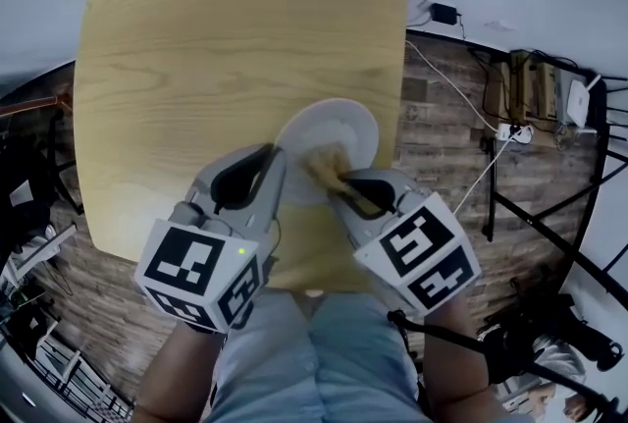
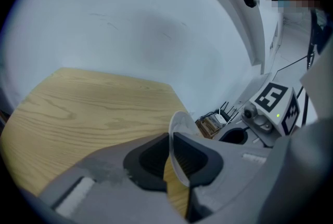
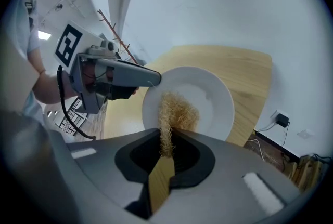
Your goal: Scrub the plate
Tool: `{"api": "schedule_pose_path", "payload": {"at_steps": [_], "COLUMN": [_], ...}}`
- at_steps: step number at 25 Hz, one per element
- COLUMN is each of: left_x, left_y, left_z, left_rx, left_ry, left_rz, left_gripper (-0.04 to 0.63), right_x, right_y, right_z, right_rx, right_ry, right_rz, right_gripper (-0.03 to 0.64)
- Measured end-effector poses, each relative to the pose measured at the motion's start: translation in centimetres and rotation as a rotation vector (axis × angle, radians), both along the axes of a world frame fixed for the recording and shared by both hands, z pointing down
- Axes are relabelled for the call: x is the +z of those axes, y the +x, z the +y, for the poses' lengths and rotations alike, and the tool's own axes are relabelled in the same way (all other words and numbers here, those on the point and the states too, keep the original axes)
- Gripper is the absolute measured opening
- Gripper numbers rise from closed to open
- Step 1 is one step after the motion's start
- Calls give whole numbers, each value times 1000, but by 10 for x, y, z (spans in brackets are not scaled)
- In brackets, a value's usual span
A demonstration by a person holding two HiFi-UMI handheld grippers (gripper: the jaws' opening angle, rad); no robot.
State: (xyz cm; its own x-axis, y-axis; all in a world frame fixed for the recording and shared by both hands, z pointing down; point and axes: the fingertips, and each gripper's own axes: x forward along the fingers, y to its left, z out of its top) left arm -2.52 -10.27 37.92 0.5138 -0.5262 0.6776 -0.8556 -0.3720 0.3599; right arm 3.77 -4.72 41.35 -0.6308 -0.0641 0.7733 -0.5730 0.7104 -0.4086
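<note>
A white plate (image 1: 339,132) is held tilted above the wooden table's near edge. My left gripper (image 1: 278,178) is shut on its left rim; in the left gripper view the plate (image 2: 179,137) shows edge-on between the jaws. My right gripper (image 1: 339,184) is shut on a tan fibrous scrubber (image 1: 324,161). In the right gripper view the scrubber (image 3: 174,114) rests against the lower middle of the plate's (image 3: 208,94) face, and the left gripper (image 3: 151,81) clamps the rim at upper left.
The light wooden table (image 1: 226,48) spreads beyond the plate. Dark plank floor (image 1: 446,136) lies to the right, with white cables (image 1: 471,107) and a wooden rack (image 1: 530,87) near the wall. The person's legs (image 1: 314,362) are below the grippers.
</note>
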Motion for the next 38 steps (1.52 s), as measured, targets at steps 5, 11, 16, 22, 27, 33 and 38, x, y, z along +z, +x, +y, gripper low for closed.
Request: {"api": "schedule_pose_path", "payload": {"at_steps": [5,11,16,22,27,33,38], "left_x": [-2,-2,-2,2,6,8,9], "left_y": [2,8,9,9,5,0,-5], "left_z": [2,3,6,5,4,6,8], "left_rx": [11,24,24,14,-8,-8,-4], "left_ry": [5,6,2,-3,-18,-19,-11], "left_rz": [-5,-2,5,11,15,10,7], "left_gripper": [51,51,51,51,51,51,52], "right_x": [5,9,5,-8,-12,-11,-19], "right_y": [21,41,34,3,-19,-34,-44], "right_z": [-3,-17,-28,-33,-14,24,48], "right_rx": [52,103,89,29,-55,-155,-193], "right_ry": [-2,20,54,84,58,-28,-84], "right_rz": [38,80,78,33,-6,-46,-108], "right_gripper": [38,38,38,38,38,38,38]}}
